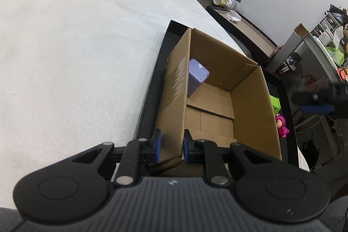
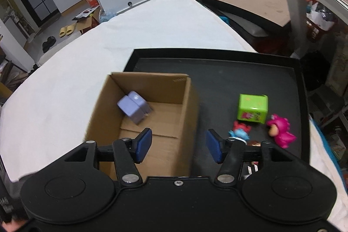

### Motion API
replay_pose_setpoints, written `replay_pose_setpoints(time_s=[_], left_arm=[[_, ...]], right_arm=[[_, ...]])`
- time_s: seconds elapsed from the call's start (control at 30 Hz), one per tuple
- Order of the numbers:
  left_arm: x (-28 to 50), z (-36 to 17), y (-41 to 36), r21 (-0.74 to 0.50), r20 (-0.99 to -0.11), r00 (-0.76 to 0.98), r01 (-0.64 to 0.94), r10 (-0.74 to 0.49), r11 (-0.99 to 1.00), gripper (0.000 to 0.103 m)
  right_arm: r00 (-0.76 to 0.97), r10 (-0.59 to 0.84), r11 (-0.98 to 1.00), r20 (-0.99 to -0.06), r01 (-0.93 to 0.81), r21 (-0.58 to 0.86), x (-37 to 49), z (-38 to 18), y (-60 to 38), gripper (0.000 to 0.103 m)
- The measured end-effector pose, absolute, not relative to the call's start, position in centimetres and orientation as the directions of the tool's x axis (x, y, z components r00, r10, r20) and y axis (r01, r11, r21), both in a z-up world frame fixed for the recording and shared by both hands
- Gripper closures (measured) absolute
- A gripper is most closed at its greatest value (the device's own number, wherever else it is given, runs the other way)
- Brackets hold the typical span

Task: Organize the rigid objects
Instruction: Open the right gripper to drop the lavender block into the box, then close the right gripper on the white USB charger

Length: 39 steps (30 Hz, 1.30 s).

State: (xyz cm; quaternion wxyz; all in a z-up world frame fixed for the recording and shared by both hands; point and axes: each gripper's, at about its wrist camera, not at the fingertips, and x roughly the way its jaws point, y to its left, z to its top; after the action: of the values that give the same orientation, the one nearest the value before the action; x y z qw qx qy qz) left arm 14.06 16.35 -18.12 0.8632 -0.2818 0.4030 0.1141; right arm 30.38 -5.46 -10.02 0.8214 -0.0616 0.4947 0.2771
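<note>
jaws of the left gripper (image 1: 170, 146) were shut on the stiff box (image 1: 217, 101) wall; right gripper (image 2: 178, 146) jaws were held wide. the light green cube (image 2: 253, 108) could be pinched by its flat sides.

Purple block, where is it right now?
The purple block lies tilted inside the cardboard box, in its far left corner in the right wrist view, left of the green cube.

Even, soft indoor light; faint shadows. Strong fisheye bending at edges. Motion blur on purple block (image 2: 133, 106), right-side clutter.
</note>
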Motion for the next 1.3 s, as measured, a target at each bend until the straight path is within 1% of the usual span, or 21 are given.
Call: replay_pose_setpoints(time_s=[0.27, 0.4, 0.57, 0.8, 1.0, 1.07, 1.1, 1.13, 1.2, 1.3], left_arm=[[14.1, -17.9, 16.0, -0.384, -0.765, 0.644, -0.438, -0.015, 0.813, 0.085], [14.2, -17.8, 15.9, -0.378, -0.767, 0.642, -0.446, -0.004, 0.811, 0.086], [14.2, -17.5, 15.6, -0.361, -0.770, 0.638, -0.456, 0.017, 0.814, 0.086], [14.1, -17.3, 15.4, -0.347, -0.771, 0.636, -0.474, 0.042, 0.809, 0.086], [14.4, -17.3, 15.2, -0.321, -0.783, 0.620, -0.478, 0.055, 0.817, 0.087], [14.6, -17.3, 15.2, -0.320, -0.786, 0.616, -0.483, 0.057, 0.815, 0.087], [14.7, -17.3, 15.1, -0.319, -0.787, 0.614, -0.484, 0.057, 0.815, 0.087], [14.8, -17.3, 15.1, -0.316, -0.788, 0.613, -0.485, 0.059, 0.815, 0.087], [14.9, -17.4, 14.9, -0.307, -0.792, 0.608, -0.486, 0.063, 0.818, 0.087], [14.9, -17.4, 14.9, -0.304, -0.793, 0.605, -0.488, 0.067, 0.818, 0.087]], right_arm=[[0.366, 0.384, 0.857, -0.848, -0.483, 0.180, 30.9, -10.7, -10.4, 0.046], [0.364, 0.387, 0.862, -0.847, -0.468, 0.193, 31.2, -11.2, -12.5, 0.043], [0.356, 0.378, 0.878, -0.854, -0.432, 0.208, 32.0, -12.8, -14.8, 0.043], [0.331, 0.381, 0.877, -0.863, -0.426, 0.223, 32.3, -14.9, -16.1, 0.042], [0.287, 0.354, 0.882, -0.890, -0.419, 0.216, 32.5, -17.9, -16.3, 0.042], [0.274, 0.341, 0.881, -0.899, -0.427, 0.203, 32.7, -18.6, -16.2, 0.037], [0.267, 0.337, 0.880, -0.903, -0.429, 0.201, 32.7, -18.9, -16.2, 0.032], [0.254, 0.332, 0.880, -0.908, -0.430, 0.202, 32.9, -19.4, -16.2, 0.029], [0.236, 0.324, 0.880, -0.916, -0.430, 0.201, 33.0, -20.1, -16.3, 0.029], [0.236, 0.289, 0.881, -0.928, -0.445, 0.161, 33.0, -21.0, -15.9, 0.029]])
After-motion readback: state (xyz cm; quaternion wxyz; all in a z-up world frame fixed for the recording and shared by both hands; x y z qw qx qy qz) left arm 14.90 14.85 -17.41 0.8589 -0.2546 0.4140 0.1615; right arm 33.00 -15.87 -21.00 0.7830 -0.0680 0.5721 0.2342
